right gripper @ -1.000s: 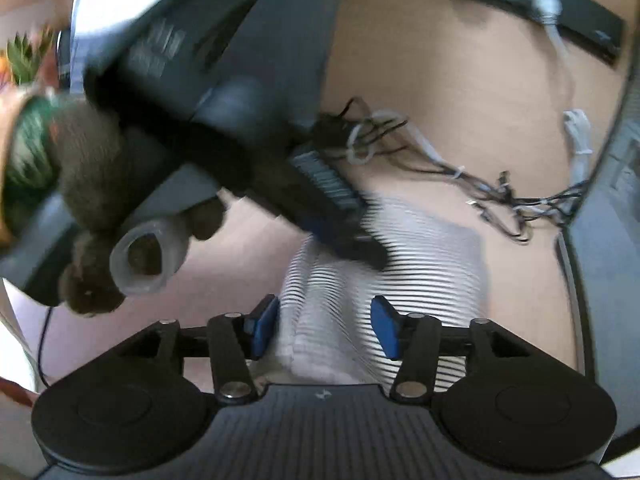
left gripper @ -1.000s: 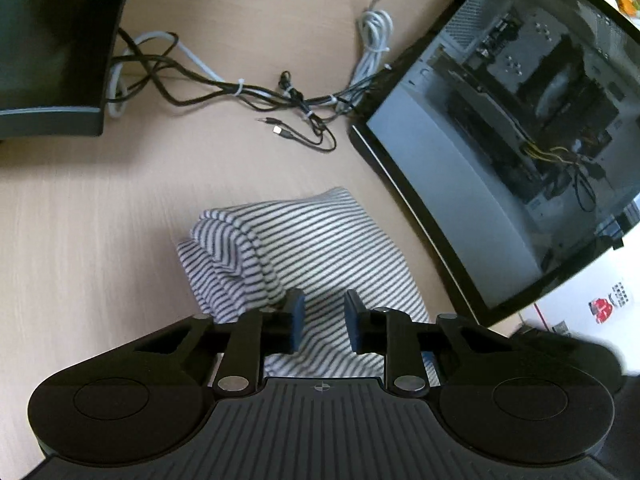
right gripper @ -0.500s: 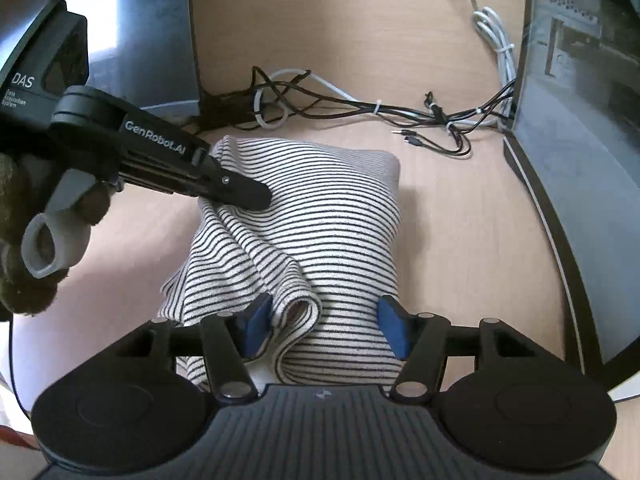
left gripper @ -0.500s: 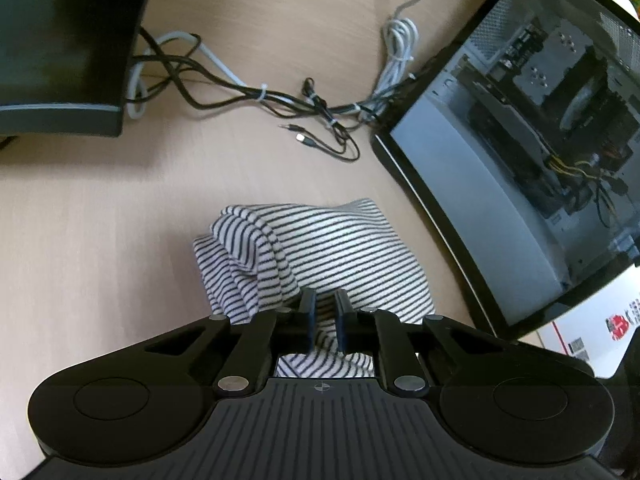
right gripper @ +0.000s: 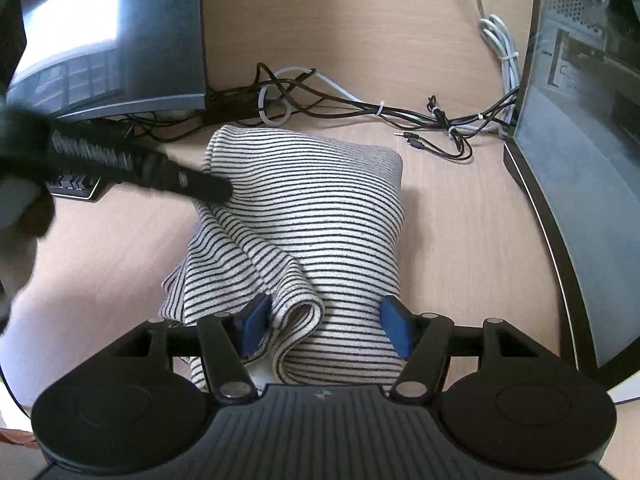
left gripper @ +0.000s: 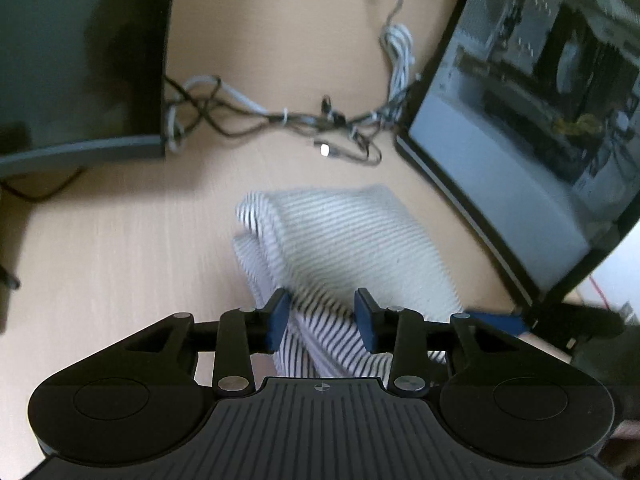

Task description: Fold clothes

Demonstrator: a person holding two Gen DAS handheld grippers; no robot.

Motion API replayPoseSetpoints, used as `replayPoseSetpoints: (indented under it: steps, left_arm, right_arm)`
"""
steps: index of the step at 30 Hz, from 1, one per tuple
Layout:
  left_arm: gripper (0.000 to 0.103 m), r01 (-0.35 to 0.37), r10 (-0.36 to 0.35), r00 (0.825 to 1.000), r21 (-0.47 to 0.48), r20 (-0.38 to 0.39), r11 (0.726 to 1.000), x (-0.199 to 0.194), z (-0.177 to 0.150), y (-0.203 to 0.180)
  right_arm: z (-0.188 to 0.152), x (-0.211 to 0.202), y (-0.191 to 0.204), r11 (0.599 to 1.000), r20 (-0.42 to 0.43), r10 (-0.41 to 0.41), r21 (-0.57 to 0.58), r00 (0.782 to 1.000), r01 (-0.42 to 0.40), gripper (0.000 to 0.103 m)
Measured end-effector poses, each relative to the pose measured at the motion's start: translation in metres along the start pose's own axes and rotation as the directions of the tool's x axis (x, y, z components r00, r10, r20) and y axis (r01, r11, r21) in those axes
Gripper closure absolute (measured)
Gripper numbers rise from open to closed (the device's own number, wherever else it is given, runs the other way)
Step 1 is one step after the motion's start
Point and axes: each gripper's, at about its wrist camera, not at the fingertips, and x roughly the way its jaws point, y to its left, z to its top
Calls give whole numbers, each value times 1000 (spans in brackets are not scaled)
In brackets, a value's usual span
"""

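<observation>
Left gripper pitched down over folded striped garment mid-desk, jaws just opened, cloth between them but unpinched; right gripper pitched down at its near edge, jaws apart, straddling a loose fold.

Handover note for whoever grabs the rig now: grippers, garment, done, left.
Left gripper: jaws have just been opening, now apart, striped cloth between them but not pinched.
Right gripper: open over the near edge, a loose flap between its pads, no grip.
Striped garment: a folded bundle on the wooden desk, beside the cables.
Done: main folds.
Left: probably tuck the loose flap and square up.
</observation>
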Motion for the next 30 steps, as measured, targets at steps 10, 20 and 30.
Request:
replayPoseSetpoints:
  steps: [10,20,30]
  left_arm:
    - [47,52,-54,998,-131,-12,990,18,-2,29]
    - [49,15,-11,1000,-160,26,987,-4,12,32]
    - [49,18,-22,999,-115,-34,993,14,0,35]
  right_arm:
    - [17,-12,13,991,28,77,-116,997,-73,45]
    - [-1,10,31,976,2,29,-214,1000,-28,40]
    - [2,7,31,982,3,33,-187,999,-32,38]
